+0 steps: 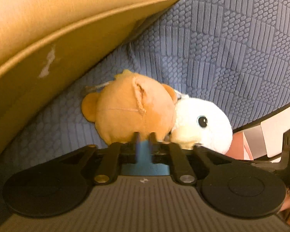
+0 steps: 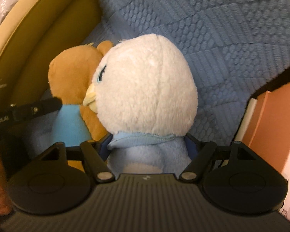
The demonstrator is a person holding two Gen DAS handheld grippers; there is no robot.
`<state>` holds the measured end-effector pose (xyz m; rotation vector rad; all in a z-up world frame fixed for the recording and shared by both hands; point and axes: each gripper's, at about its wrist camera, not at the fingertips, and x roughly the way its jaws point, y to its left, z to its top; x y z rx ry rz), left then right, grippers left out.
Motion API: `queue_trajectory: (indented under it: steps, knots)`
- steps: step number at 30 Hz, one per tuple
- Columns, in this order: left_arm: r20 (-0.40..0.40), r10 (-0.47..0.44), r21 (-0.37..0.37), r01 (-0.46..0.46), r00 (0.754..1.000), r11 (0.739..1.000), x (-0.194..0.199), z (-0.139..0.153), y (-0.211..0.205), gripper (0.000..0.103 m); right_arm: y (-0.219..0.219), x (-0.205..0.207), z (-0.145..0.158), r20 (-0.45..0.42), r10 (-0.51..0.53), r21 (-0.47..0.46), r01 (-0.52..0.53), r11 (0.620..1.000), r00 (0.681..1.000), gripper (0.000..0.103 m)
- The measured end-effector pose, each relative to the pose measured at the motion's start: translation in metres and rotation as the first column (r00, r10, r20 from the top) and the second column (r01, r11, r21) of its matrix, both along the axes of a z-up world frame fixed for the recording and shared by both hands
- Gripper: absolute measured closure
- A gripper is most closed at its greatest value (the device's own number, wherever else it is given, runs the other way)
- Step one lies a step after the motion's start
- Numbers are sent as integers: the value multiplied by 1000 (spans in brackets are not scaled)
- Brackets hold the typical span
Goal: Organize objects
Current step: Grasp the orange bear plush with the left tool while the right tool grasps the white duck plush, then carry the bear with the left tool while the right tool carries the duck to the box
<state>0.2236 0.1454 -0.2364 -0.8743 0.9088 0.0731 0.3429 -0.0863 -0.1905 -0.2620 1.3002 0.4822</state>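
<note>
Jaws pinching on both sides: left gripper point(image 1: 144, 137) nipped on brown bear plush point(image 1: 133, 106), right gripper point(image 2: 147, 147) clamped around white bird plush point(image 2: 145, 85).

Both plush toys pressed together on blue quilted cover point(image 1: 232, 44), bear nearer the tan cushion point(image 1: 54, 29), bird just beside bear.

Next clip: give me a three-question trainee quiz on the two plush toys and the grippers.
1. True or false: the brown bear plush and the white bird plush touch each other.
2. Which gripper holds the bird: A) left gripper B) right gripper?
3. Fill in: both toys sit above a ____ textured blanket.

Key: 1 true; 2 B; 3 blue.
</note>
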Motion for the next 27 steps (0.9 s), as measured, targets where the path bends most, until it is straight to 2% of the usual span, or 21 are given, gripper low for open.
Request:
queue_trajectory:
  steps: [1, 2, 6, 11, 15, 19, 22, 27]
  knots:
    - [-12, -5, -14, 5, 1000, 1000, 2, -2, -1, 35, -4, -6, -3, 8, -23, 17, 23, 1000, 1000, 26]
    - [-22, -6, -25, 5, 1000, 1000, 2, -5, -2, 29, -8, -9, -5, 12, -41, 31, 41, 999, 999, 26]
    - [-36, -21, -38, 20, 999, 999, 6, -13, -10, 28, -11, -19, -11, 49, -90, 40, 88, 995, 995, 26]
    - [-58, -20, -43, 17, 998, 999, 12, -21, -14, 27, -17, -22, -2, 89, -140, 32, 138, 990, 986, 26]
    - [-80, -41, -4, 40, 996, 999, 24, -25, -22, 24, -32, -33, 0, 103, -166, 25, 164, 986, 981, 26]
    - [-117, -59, 25, 63, 991, 998, 36, -31, -30, 20, -39, -36, -15, 84, -188, 45, 185, 982, 979, 26]
    - [-126, -59, 33, 63, 990, 997, 43, -37, -35, 18, -47, -42, -20, 104, -178, 62, 172, 983, 978, 26]
    - [-138, -64, 89, 77, 988, 993, 52, -35, -46, 19, -50, -42, -34, 112, -212, 77, 204, 976, 971, 26]
